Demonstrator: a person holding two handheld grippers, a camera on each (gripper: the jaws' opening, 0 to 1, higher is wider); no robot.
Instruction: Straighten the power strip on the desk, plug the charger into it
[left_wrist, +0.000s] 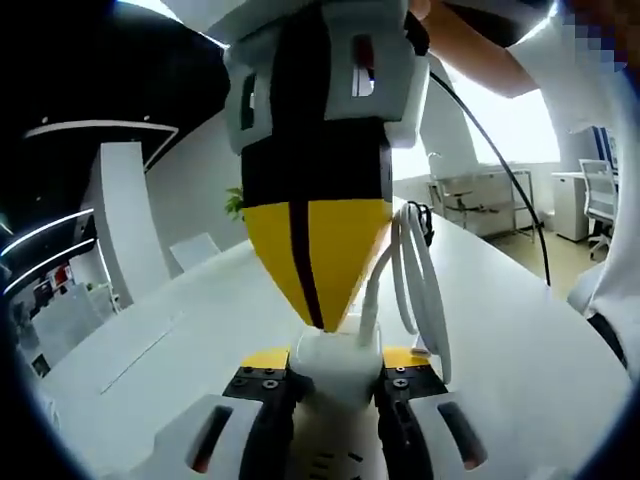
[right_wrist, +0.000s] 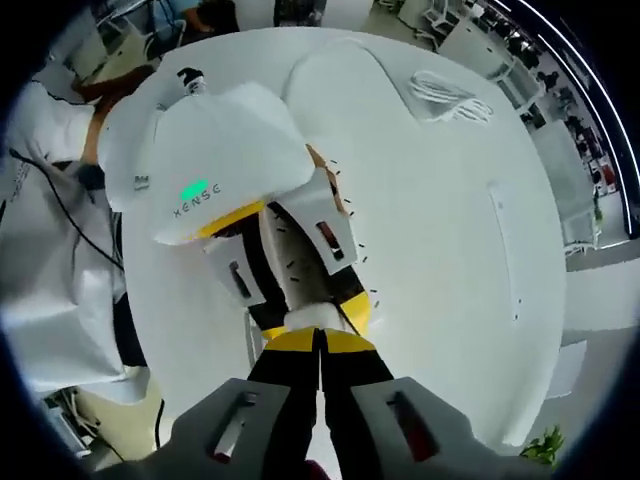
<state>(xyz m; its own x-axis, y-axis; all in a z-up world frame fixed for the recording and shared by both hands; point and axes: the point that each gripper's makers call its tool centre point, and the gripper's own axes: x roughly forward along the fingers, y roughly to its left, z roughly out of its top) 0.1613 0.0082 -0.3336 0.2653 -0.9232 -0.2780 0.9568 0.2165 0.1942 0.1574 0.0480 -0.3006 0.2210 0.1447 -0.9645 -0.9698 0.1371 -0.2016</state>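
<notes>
**Two grippers meet over the charger**

On the white desk (right_wrist: 450, 230), we clamp the white charger (left_wrist: 335, 362) in our left gripper (left_wrist: 335, 385), well in from the desk's edges. Our right gripper (right_wrist: 320, 365), jaws pressed together, meets it tip-first. The charger's coiled cable (left_wrist: 420, 280) loops beside it.

Your right gripper (right_wrist: 321, 345) comes up from the bottom, yellow-tipped fingers (right_wrist: 290, 341) pressed together on the white charger (right_wrist: 312, 317); your left gripper (right_wrist: 300, 262) meets it from above, a green light on its white housing; beyond, a coiled white cable (right_wrist: 450, 98) lies on the white counter (right_wrist: 450, 230).
</notes>
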